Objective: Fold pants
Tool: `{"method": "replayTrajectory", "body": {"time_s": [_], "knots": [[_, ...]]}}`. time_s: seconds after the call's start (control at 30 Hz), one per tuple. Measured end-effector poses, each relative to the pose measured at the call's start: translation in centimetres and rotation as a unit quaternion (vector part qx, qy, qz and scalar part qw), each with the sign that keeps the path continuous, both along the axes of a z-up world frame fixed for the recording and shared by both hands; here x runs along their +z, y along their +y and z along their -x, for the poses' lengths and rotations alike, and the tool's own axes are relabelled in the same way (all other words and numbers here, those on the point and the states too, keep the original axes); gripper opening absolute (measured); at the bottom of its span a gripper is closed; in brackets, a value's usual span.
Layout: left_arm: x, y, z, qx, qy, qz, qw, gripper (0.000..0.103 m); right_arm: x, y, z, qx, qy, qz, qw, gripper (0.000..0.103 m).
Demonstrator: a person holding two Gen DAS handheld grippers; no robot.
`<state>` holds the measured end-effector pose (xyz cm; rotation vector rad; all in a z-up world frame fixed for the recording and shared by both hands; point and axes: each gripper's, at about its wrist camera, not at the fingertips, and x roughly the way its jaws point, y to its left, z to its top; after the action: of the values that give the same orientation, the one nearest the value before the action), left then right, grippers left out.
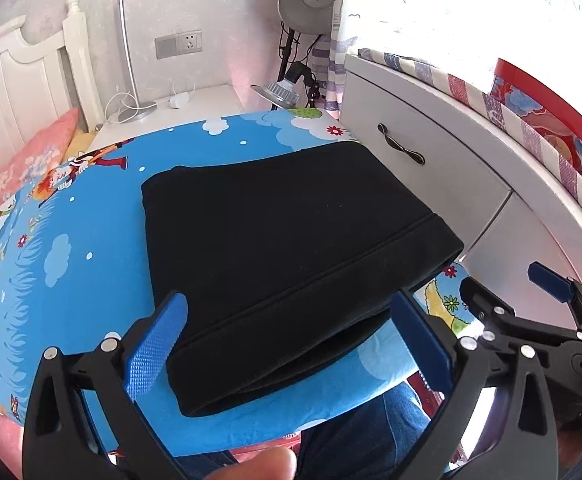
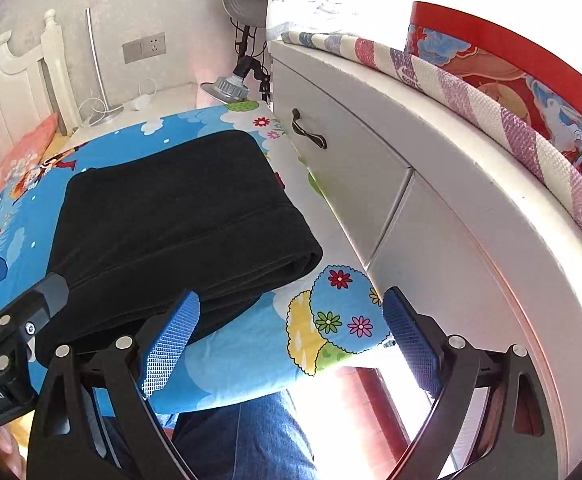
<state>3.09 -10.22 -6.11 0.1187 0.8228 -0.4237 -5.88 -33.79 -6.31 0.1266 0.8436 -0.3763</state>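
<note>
The black pants point(image 1: 291, 256) lay folded into a thick rectangle on the counter point(image 1: 71, 280), which wore a blue cartoon-print cover, just beside the white drawer unit point(image 1: 431, 176). The left tongs point(image 1: 291, 344) stood wide apart around the stack's near edge, gripping nothing. The right tongs point(image 2: 291, 340) also gaped apart, over the counter's near corner beside the pants.
</note>
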Motion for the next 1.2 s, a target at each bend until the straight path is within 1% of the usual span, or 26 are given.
{"method": "replayTrajectory", "body": {"time_s": [0.1,0.33,1.2], "knots": [[-0.03,0.15,-0.29,0.001,0.013,0.014,0.9998,0.101,0.04,-0.1,-0.62,0.003,0.0,0.001,1.0,0.089],[0.09,0.09,-0.46,0.007,0.004,0.005,1.0,0.101,-0.13,-0.21,-0.56,0.001,0.001,-0.003,1.0,0.089],[0.25,-0.46,-0.38,0.002,0.004,0.007,1.0,0.101,-0.15,-0.37,-0.46,0.0,0.001,-0.006,1.0,0.089]]}}
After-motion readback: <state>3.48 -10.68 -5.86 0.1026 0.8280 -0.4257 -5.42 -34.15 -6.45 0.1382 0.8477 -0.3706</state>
